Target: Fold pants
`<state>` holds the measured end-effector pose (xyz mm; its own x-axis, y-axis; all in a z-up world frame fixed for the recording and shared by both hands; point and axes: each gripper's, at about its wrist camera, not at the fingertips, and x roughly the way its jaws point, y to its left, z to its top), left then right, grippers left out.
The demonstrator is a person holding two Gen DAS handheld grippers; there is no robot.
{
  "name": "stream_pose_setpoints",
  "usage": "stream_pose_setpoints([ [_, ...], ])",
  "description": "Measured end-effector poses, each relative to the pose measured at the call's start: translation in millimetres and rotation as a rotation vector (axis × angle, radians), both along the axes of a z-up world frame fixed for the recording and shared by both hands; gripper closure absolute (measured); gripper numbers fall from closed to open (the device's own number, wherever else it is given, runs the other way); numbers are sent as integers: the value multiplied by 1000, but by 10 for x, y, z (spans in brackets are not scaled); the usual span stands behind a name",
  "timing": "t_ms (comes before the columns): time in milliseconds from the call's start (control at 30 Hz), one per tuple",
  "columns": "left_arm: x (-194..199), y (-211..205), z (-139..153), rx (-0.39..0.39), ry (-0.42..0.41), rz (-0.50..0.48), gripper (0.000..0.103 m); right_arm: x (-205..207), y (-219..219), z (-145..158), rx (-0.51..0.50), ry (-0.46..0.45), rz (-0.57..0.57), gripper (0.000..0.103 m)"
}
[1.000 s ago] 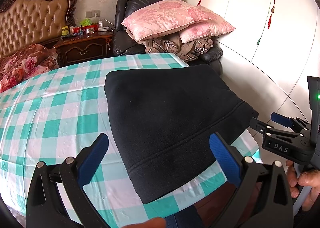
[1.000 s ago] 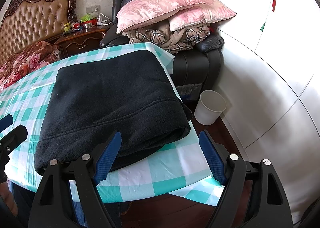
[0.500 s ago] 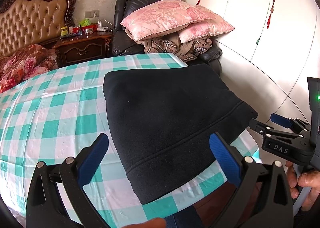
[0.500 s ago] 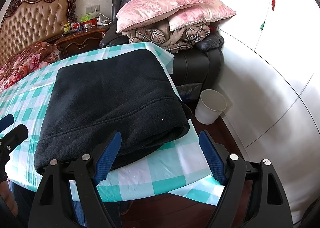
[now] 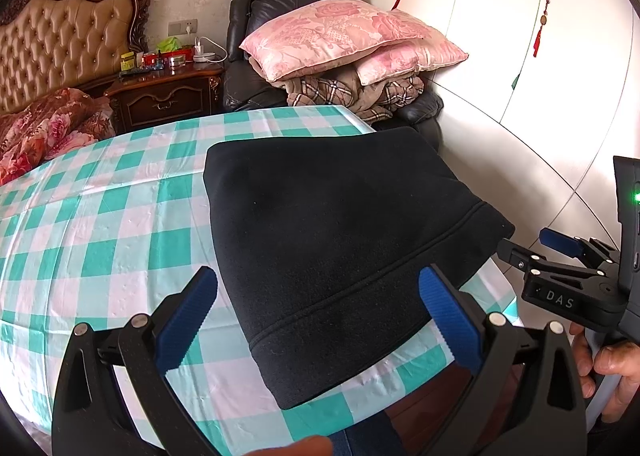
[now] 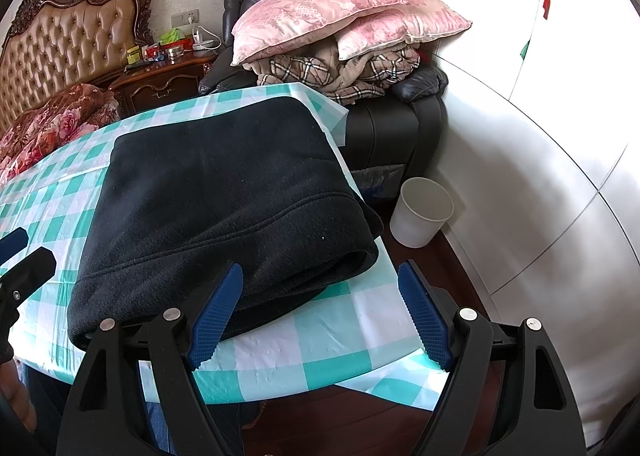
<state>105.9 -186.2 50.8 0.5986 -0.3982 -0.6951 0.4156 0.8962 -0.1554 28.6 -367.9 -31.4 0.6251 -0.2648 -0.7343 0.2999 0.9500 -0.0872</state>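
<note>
Black fleece pants [image 5: 340, 240] lie folded into a thick rectangle on a table under a teal-and-white checked cloth [image 5: 100, 224], close to its near right corner, as a person holds two hand grippers above the table's front edge. Both the left gripper [image 5: 318, 310] and the right gripper [image 6: 320, 308] stand wide open with nothing between their blue pads, clear of the fabric. The fold looks complete or nearly so. The main risk appears to lie in the bundle's position: its right edge runs along the table's side, and a careless nudge or a one-sided pinch of the top layer could drag it over the edge or pull the stacked layers apart. The slick cloth might also slide with it. A white bin [image 6: 420, 216] stands on the floor just beyond that corner, beside a dark armchair [image 6: 400, 128] heaped with pink pillows [image 6: 340, 12] and plaid blankets. A bed and a cluttered nightstand [image 5: 168, 92] sit farther back, well away from the work.
</note>
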Motion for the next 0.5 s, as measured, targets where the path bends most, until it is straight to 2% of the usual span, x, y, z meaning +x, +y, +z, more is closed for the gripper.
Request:
stream_pose_setpoints([
  [500,-14,-27,8,0,0,-2,2,-7,-3,-1,3,1,-3,26],
])
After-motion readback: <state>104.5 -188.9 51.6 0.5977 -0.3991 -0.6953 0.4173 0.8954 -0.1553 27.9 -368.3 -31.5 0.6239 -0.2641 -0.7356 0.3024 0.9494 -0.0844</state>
